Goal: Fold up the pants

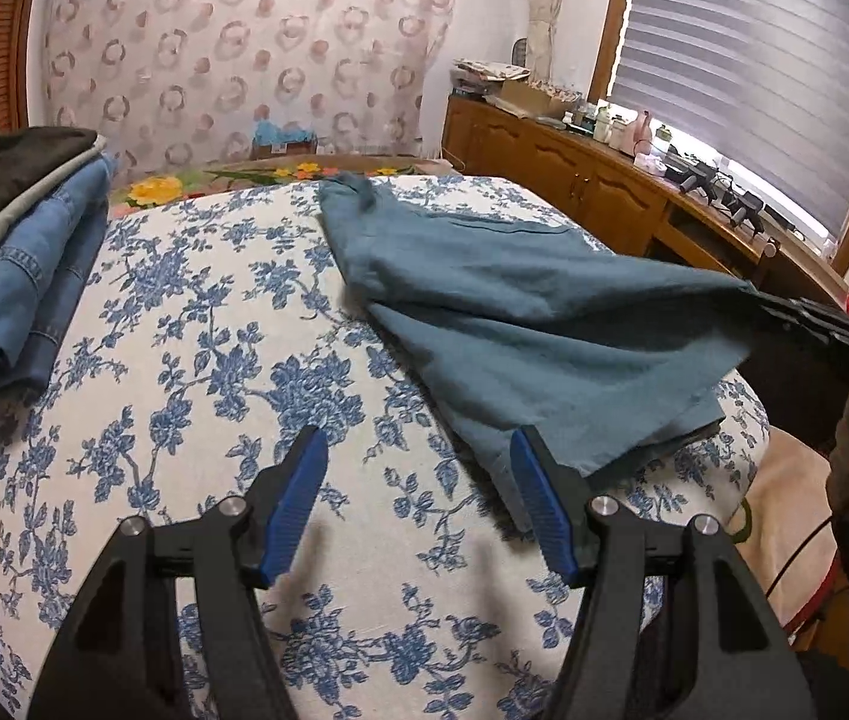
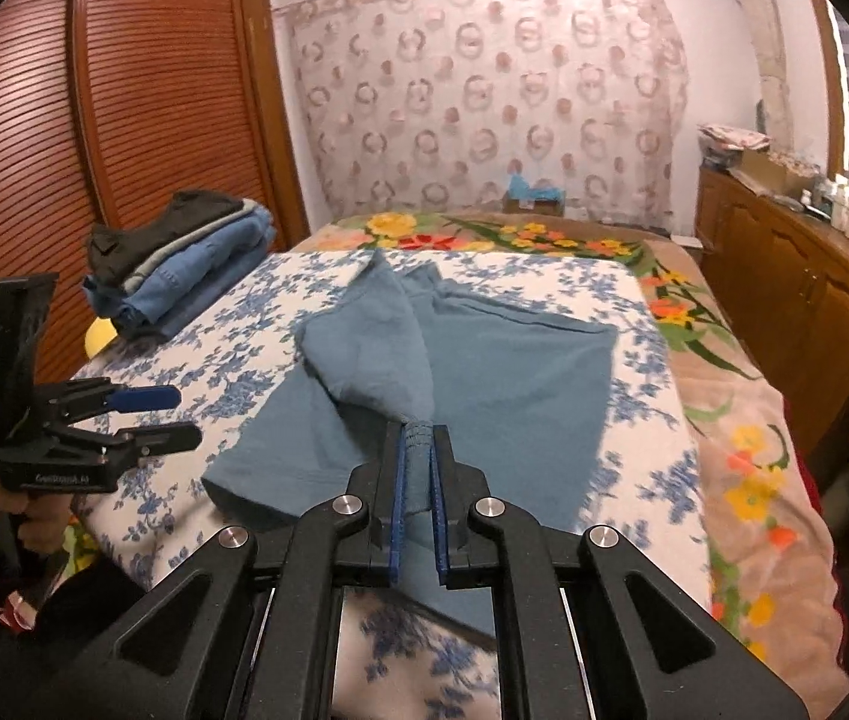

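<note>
Teal-blue pants [image 2: 484,372] lie on the blue-and-white floral bed cover [image 2: 214,330], also in the left wrist view [image 1: 514,312]. My right gripper [image 2: 418,438] is shut on an edge of the pants and lifts it above the bed, so the cloth drapes back toward the far end. The right gripper shows at the right edge of the left wrist view [image 1: 784,306]. My left gripper [image 1: 418,450] is open and empty, just above the cover, left of the pants' near corner. It appears at the left of the right wrist view [image 2: 166,417].
A stack of folded clothes, jeans with dark garments on top [image 1: 22,252] [image 2: 184,264], sits at the bed's far left. A flowered blanket [image 2: 742,420] lies under the cover. A wooden dresser with clutter [image 1: 604,168] stands right; a slatted wardrobe [image 2: 94,120] stands left.
</note>
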`<state>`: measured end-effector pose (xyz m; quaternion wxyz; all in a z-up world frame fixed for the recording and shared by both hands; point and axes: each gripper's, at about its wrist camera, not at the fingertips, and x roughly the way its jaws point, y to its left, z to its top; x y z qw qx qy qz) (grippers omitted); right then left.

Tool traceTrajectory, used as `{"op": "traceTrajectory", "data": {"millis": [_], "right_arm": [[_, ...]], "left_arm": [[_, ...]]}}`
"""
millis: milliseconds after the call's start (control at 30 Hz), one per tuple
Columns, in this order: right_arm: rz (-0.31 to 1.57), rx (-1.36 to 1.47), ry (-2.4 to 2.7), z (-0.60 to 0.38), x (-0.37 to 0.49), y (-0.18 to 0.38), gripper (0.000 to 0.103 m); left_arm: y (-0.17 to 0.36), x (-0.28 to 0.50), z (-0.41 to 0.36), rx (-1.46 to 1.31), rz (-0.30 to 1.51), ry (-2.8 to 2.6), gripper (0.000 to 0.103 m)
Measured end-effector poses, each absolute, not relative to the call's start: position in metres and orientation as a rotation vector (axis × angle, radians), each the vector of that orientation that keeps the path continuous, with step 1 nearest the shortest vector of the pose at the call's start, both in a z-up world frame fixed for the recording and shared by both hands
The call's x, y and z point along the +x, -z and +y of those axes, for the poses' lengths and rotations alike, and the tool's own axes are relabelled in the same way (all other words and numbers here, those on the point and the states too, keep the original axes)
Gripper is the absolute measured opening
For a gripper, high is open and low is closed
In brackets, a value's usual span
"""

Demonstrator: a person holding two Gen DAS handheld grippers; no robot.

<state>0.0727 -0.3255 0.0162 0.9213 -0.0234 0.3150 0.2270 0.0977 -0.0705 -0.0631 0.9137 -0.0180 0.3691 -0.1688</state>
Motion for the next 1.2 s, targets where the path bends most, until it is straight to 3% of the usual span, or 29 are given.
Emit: {"op": "traceTrajectory", "data": {"millis": [633,1033,1200], "right_arm": [[0.782,0.051,-0.398,-0.366,0.061,0.036,0.005],[0.777,0.055,-0.373,-0.37,0.063,0.037,0.005],[0.778,0.038,-0.326,-0.369,0.067,0.033,0.02]], "left_arm": [[0.076,0.099,-0.105,0.017,0.793,0.38,0.063],[0.094,0.102,-0.109,0.029,0.83,0.375,0.063],[0.092,0.1,-0.107,0.016,0.821,0.373,0.063]]}}
